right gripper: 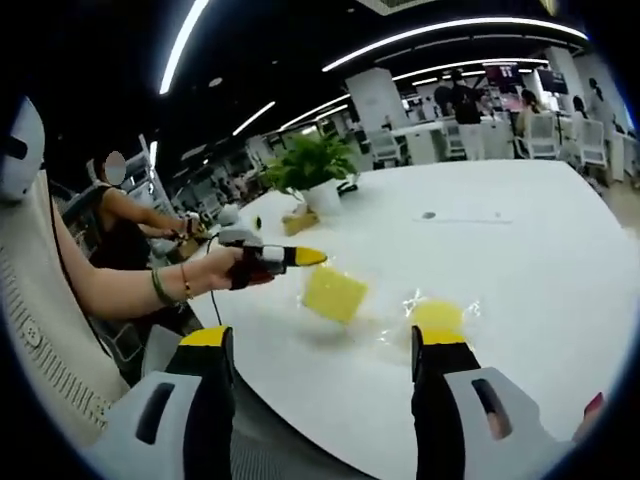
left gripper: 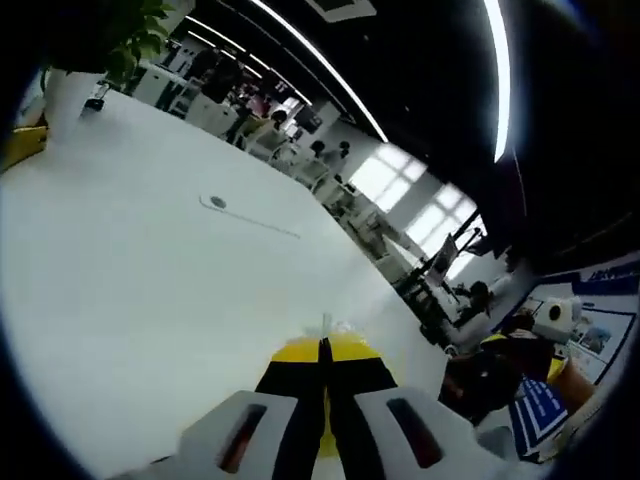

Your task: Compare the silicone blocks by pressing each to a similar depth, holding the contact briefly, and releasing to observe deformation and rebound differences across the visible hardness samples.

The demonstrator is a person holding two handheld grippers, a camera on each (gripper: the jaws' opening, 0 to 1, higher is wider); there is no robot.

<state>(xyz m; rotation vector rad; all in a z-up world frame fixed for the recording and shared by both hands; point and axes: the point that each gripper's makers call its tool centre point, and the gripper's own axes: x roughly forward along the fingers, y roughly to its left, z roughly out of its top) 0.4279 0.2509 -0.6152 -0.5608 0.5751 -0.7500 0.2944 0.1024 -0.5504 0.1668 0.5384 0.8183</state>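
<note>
White table (right gripper: 520, 250) in bright open office.

I'm in a big open-plan office: a long white table (right gripper: 520, 260) with a potted plant (right gripper: 312, 165), rows of desks and chairs (right gripper: 545, 135) behind, people seated at screens (left gripper: 445, 258), strip lights (left gripper: 320, 65) on a dark ceiling, large windows (left gripper: 385, 175).

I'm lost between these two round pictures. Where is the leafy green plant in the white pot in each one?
Left gripper view: the leafy green plant in the white pot is at the top left, on the far edge of the white table.
Right gripper view: the plant stands just above centre, slightly left.
Shared landmark: the small grey round disc on the tabletop.
</note>
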